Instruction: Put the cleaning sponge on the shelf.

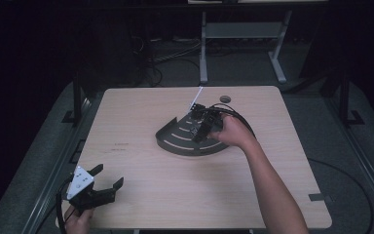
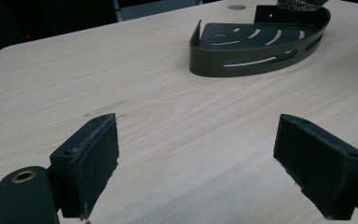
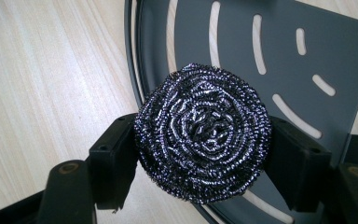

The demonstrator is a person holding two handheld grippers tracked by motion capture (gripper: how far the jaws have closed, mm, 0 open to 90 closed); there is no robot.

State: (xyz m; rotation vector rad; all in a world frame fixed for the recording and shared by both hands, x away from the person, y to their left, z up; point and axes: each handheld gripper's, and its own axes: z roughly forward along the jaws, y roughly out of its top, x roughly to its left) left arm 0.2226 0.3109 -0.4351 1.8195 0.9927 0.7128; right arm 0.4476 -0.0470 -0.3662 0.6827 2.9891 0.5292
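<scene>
A dark grey corner shelf basket (image 1: 175, 139) with slotted floor and wall lies near the table's middle; it also appears far off as the basket (image 2: 256, 46) and close up as the basket (image 3: 279, 51). My right gripper (image 3: 200, 140) is shut on a round steel wool scourer (image 3: 203, 130), holding it over the basket's curved rim. From above, the right gripper (image 1: 202, 127) hangs over the basket with a hand behind it. My left gripper (image 1: 108, 179) stands open at the table's front left corner, and the left gripper (image 2: 196, 158) has only bare wood between its pads.
The light wood table (image 1: 141, 170) has a round cable hole (image 1: 225, 98) near its far edge. A thin white strip (image 1: 196, 97) lies behind the basket. A desk frame (image 1: 243, 44) stands on the floor beyond the table.
</scene>
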